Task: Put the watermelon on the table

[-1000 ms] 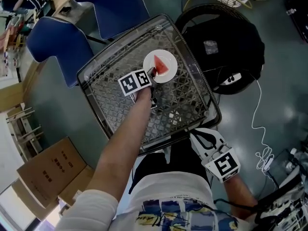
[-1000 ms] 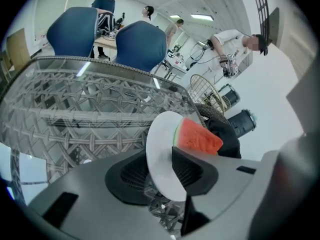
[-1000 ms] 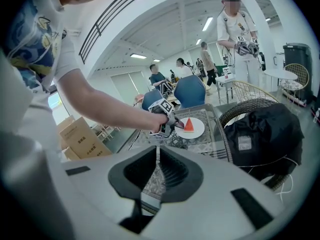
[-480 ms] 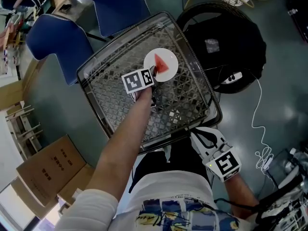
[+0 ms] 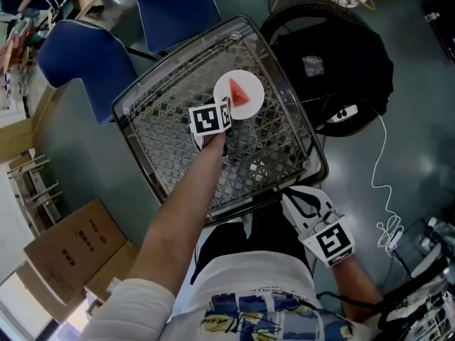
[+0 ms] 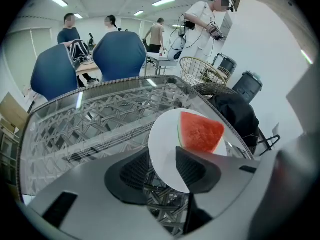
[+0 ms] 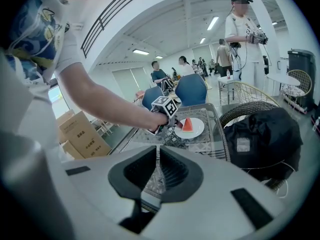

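A red watermelon wedge (image 5: 239,93) lies on a white plate (image 5: 251,80), which rests flat on the glass-topped lattice table (image 5: 142,98). My left gripper (image 5: 226,109) is at the plate's near-left rim. In the left gripper view the jaws have just been opening and now stand open (image 6: 162,171). The plate's edge (image 6: 162,141) lies in the gap, untouched by the pads, with the watermelon (image 6: 200,132) just beyond. My right gripper (image 5: 295,203) hangs off the table's near edge by my body, shut (image 7: 157,169) with nothing in it. It looks toward the plate (image 7: 198,130).
Two blue chairs (image 5: 78,55) stand at the table's far left. A black bag on a round wicker seat (image 5: 334,62) sits to the right, and a white cable (image 5: 387,190) trails on the floor. Cardboard boxes (image 5: 71,251) are at the lower left. Several people stand far off.
The left gripper's marker cube has rolled and shifted slightly right at the plate's rim. The plate and watermelon have stayed put on the table. The right gripper has not moved.
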